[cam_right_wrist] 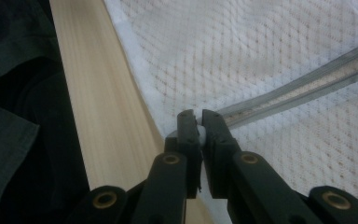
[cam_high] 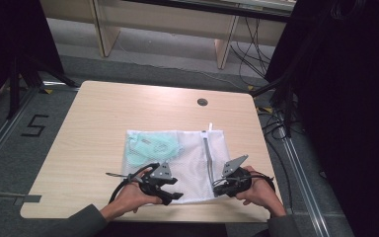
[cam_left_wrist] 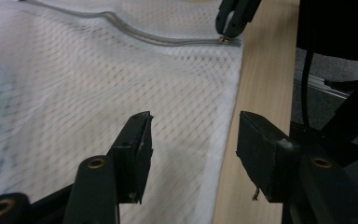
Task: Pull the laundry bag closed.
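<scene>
A white mesh laundry bag [cam_high: 190, 158] lies flat on the near half of the wooden table [cam_high: 103, 123], with a pale green garment [cam_high: 150, 147] inside its left part. A grey zipper [cam_high: 207, 148] runs down the bag's right side. My left gripper [cam_high: 173, 188] hovers open at the bag's near edge; in the left gripper view its jaws [cam_left_wrist: 193, 140] straddle the bag's hem [cam_left_wrist: 223, 130] without touching it. My right gripper [cam_high: 216, 190] is shut on the near end of the zipper [cam_right_wrist: 307, 84], its tips [cam_right_wrist: 197, 116] pinching white fabric there. That gripper [cam_left_wrist: 233, 23] also appears in the left gripper view.
A round cable hole [cam_high: 202, 102] sits near the table's far edge. Light wooden furniture [cam_high: 163, 22] stands beyond, and black cables [cam_high: 276, 118] hang at the right. The table's near edge [cam_right_wrist: 98, 107] lies close beside a dark sleeve [cam_right_wrist: 14, 116].
</scene>
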{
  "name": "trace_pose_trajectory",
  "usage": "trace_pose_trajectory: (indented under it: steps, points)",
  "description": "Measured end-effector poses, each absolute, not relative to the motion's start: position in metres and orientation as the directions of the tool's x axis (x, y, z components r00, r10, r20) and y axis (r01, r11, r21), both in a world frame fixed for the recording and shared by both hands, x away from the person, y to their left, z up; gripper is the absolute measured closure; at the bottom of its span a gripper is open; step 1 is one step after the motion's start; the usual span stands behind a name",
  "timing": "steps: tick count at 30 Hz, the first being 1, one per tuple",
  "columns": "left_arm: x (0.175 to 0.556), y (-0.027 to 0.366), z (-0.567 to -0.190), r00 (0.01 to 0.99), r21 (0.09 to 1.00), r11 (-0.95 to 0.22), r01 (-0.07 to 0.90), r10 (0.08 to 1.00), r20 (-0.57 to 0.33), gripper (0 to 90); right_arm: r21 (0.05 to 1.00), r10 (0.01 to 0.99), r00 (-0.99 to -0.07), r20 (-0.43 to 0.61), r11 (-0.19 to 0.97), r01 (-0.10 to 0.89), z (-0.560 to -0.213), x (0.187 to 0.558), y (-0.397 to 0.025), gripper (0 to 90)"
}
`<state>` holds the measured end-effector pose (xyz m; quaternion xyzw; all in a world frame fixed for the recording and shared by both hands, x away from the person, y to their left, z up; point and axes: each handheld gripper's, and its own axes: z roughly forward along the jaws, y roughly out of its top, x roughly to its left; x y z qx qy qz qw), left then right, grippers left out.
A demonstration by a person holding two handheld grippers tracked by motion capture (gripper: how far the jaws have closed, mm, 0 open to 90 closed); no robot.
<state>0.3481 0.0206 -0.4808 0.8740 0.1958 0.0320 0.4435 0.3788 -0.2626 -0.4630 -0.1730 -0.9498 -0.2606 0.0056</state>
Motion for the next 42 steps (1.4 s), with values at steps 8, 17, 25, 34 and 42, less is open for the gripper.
trace_pose_trajectory:
  steps: [8,17,25,34,42]
  points:
    - [0.342,-0.013,-0.492,0.942,0.812,-0.523,0.257,0.323,-0.09,46.7,0.496,0.34,-0.935,0.103,0.797,0.344,-0.459,0.38,-0.262,87.1]
    - [0.339,-0.041,-0.504,0.94,0.826,-0.5,0.261,0.325,-0.1,49.0,0.505,0.334,-0.936,0.108,0.793,0.341,-0.458,0.381,-0.262,87.1]
    - [0.342,-0.054,-0.507,0.948,0.819,-0.536,0.206,0.317,-0.031,55.5,0.511,0.339,-0.934,0.115,0.786,0.348,-0.458,0.382,-0.263,87.1]
    - [0.341,-0.064,-0.51,0.949,0.808,-0.563,0.174,0.314,0.014,62.4,0.498,0.368,-0.919,0.14,0.777,0.386,-0.455,0.38,-0.262,87.1]
    - [0.342,-0.069,-0.513,0.956,0.785,-0.609,0.11,0.281,0.083,85.8,0.5,0.37,-0.919,0.139,0.775,0.387,-0.456,0.38,-0.261,87.1]
